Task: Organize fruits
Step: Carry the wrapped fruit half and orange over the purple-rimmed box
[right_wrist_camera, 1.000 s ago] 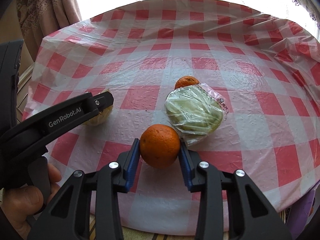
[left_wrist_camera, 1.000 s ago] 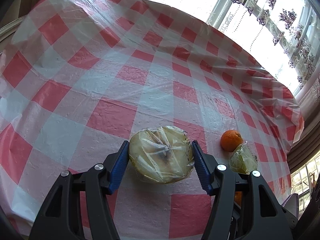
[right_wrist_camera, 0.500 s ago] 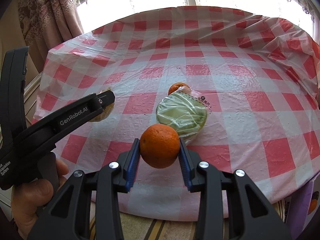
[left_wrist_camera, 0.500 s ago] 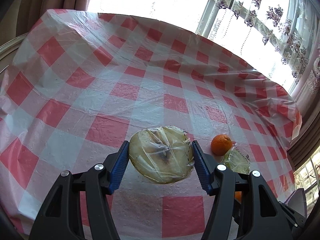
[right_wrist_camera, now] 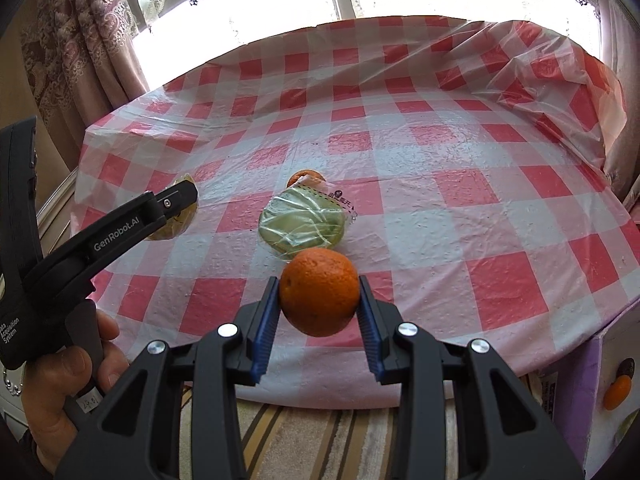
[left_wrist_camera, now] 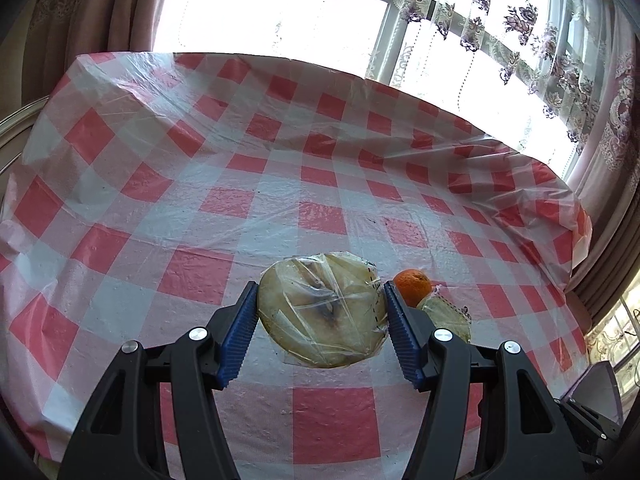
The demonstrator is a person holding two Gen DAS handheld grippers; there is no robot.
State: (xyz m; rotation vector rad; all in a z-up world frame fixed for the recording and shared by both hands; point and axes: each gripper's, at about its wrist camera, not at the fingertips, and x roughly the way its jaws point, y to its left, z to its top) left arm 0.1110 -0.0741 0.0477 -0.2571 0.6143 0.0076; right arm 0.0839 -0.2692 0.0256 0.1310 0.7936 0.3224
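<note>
My left gripper (left_wrist_camera: 320, 316) is shut on a yellow fruit wrapped in clear plastic (left_wrist_camera: 322, 314) and holds it above the red-and-white checked tablecloth (left_wrist_camera: 240, 200). My right gripper (right_wrist_camera: 319, 300) is shut on an orange (right_wrist_camera: 319, 291), lifted over the table's front edge. A green fruit in a plastic bag (right_wrist_camera: 302, 223) lies on the cloth, with a second orange (right_wrist_camera: 306, 178) just behind it. Both also show in the left wrist view, the bagged fruit (left_wrist_camera: 446, 316) and the orange (left_wrist_camera: 413, 284). The left gripper (right_wrist_camera: 176, 200) and its wrapped fruit (right_wrist_camera: 172, 226) show at left in the right wrist view.
The table stands before a bright window with flowered curtains (right_wrist_camera: 80, 40). A purple box (right_wrist_camera: 612, 392) with an orange picture stands beside the table at lower right. A striped rug (right_wrist_camera: 320, 440) lies below the front edge. My hand (right_wrist_camera: 68, 392) holds the left tool.
Both grippers have risen and drawn back from the table, each with its fruit. The bagged green fruit and second orange have stayed on the cloth.
</note>
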